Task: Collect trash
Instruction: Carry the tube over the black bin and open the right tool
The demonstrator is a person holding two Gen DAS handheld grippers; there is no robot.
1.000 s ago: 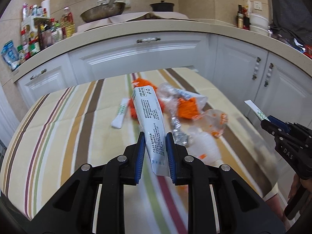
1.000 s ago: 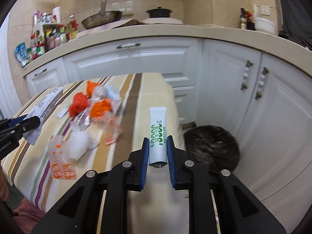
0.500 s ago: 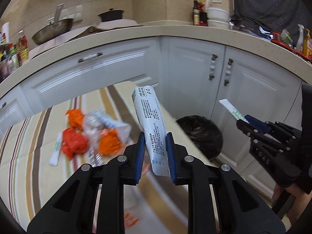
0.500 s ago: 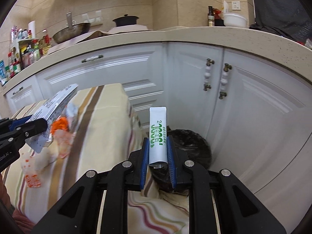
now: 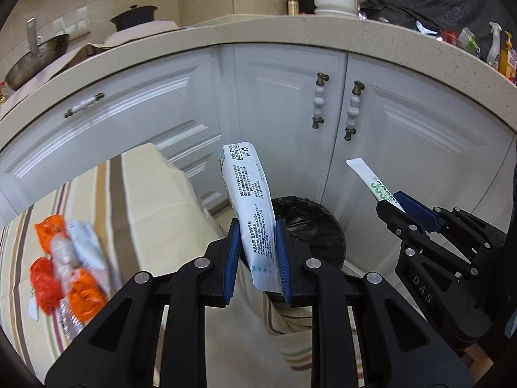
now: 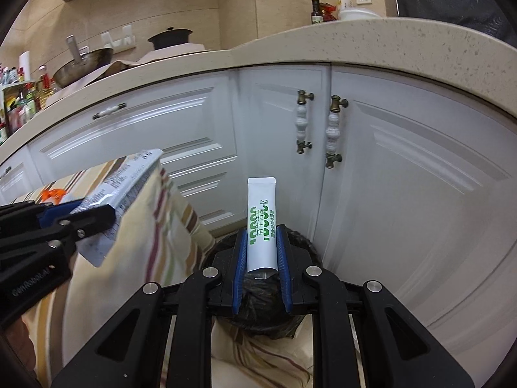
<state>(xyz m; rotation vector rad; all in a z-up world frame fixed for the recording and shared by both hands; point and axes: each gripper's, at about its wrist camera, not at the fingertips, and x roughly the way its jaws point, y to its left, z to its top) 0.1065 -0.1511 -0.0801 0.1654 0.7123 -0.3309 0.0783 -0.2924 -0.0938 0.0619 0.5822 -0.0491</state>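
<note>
My left gripper (image 5: 257, 242) is shut on a long white printed wrapper (image 5: 248, 200) that stands up between its blue pads. Just beyond it on the floor sits a round bin lined with a black bag (image 5: 310, 223), by the table corner. My right gripper (image 6: 261, 255) is shut on a narrow white sachet with green lettering (image 6: 261, 223), held upright over the black bin (image 6: 300, 242). The left wrist view has the right gripper (image 5: 392, 205) to the right with the sachet (image 5: 371, 181). In the right wrist view the left gripper (image 6: 93, 215) shows at the left with its wrapper (image 6: 129, 181).
A table with a striped cloth (image 5: 152, 200) carries several orange and clear wrappers (image 5: 64, 274) at the left. White cabinet doors with knobbed handles (image 6: 332, 129) stand close behind the bin under a beige counter (image 5: 290, 29). A wok (image 5: 35, 61) and pot rest on the counter.
Both grippers swung right, away from the table and toward the black bin, still holding their items. The trash pile slid to the left edge of the left wrist view; the bin now lies under the right gripper.
</note>
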